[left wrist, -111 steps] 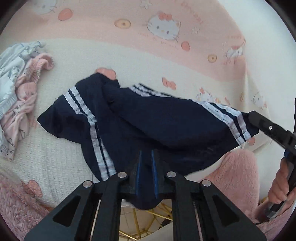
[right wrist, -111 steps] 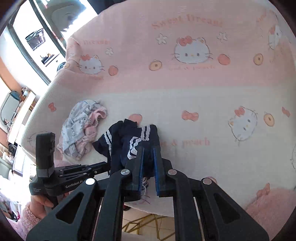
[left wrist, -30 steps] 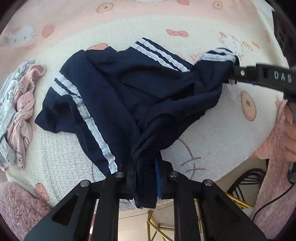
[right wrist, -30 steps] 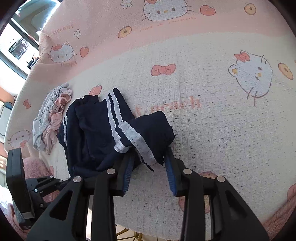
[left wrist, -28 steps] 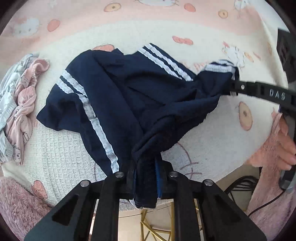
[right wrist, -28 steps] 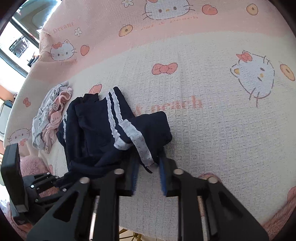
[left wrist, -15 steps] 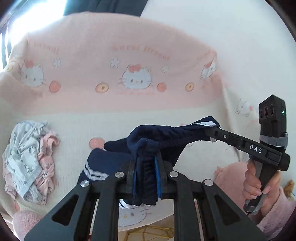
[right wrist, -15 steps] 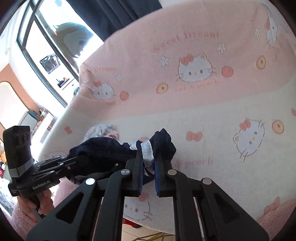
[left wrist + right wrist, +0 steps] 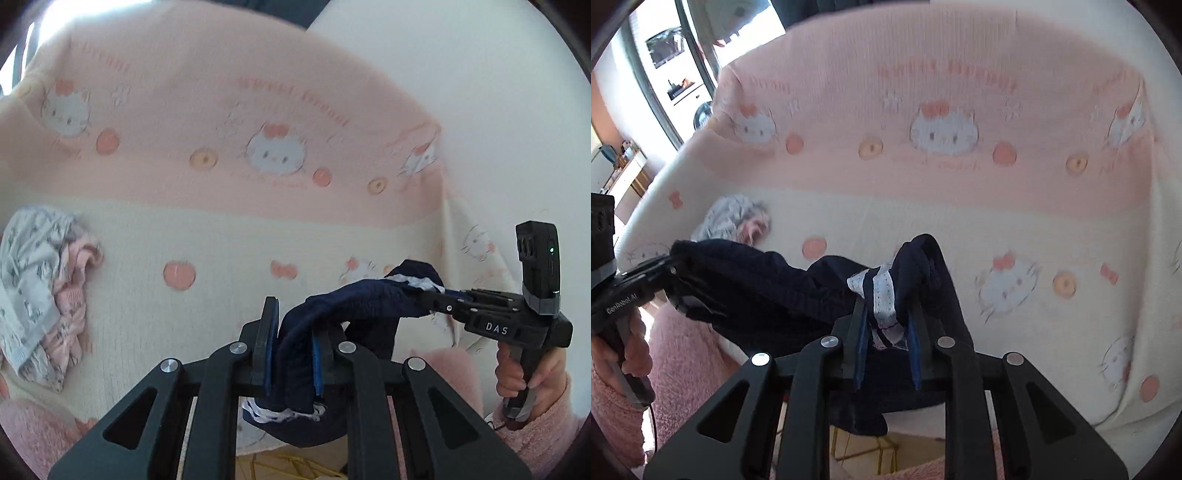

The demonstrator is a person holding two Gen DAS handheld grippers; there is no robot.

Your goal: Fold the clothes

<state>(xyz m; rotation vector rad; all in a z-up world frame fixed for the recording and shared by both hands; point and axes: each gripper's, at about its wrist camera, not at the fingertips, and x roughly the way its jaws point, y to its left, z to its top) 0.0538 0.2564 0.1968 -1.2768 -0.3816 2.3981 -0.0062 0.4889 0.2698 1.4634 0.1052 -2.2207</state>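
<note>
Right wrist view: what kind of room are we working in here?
Likely a home living area: a sofa under a cartoon-cat blanket, a glass door onto a room with shelves and a round-doored appliance, and crumpled clothes waiting on the seat.

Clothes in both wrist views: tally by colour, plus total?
Navy garment with white lace stripes: 1, lifted off the blanket, held between the left claw and right claw.
Grey printed garment: 1, crumpled.
Pink garment: 1, bunched against the grey one.
Total: 3

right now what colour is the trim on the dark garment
White lace trim on the navy blue garment; right wrist view shows it best.
</note>
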